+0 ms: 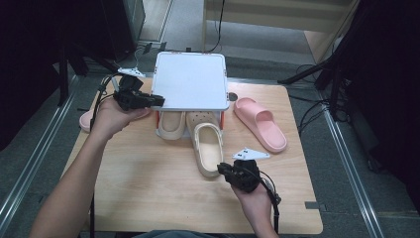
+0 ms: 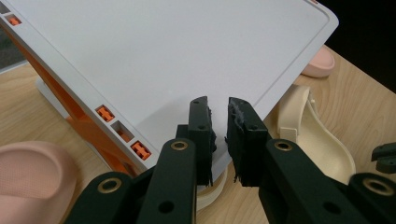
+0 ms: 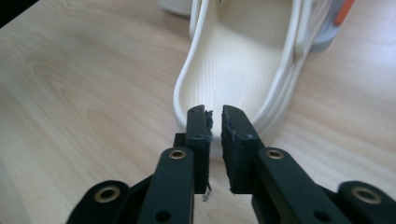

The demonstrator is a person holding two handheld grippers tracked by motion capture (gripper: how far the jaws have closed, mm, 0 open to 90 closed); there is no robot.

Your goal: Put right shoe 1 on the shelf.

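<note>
A white shelf (image 1: 190,79) on orange supports stands at the table's far middle. My left gripper (image 1: 157,100) sits at its front left corner. In the left gripper view the jaws (image 2: 219,109) hover over that corner of the shelf (image 2: 163,46), nearly together with nothing between them. Two cream clogs lie under the shelf: one (image 1: 171,124) is tucked in, the other (image 1: 207,144) sticks out toward me. My right gripper (image 1: 222,169) is at the heel of the second clog. In the right gripper view its jaws (image 3: 214,114) are pinched on the heel rim of that clog (image 3: 233,70).
A pink slipper (image 1: 260,124) lies right of the shelf, and another pink slipper (image 1: 89,119) lies at the left table edge behind my left hand. Bare wood (image 1: 148,188) spreads across the near half of the table. Dark stands and cables surround the table.
</note>
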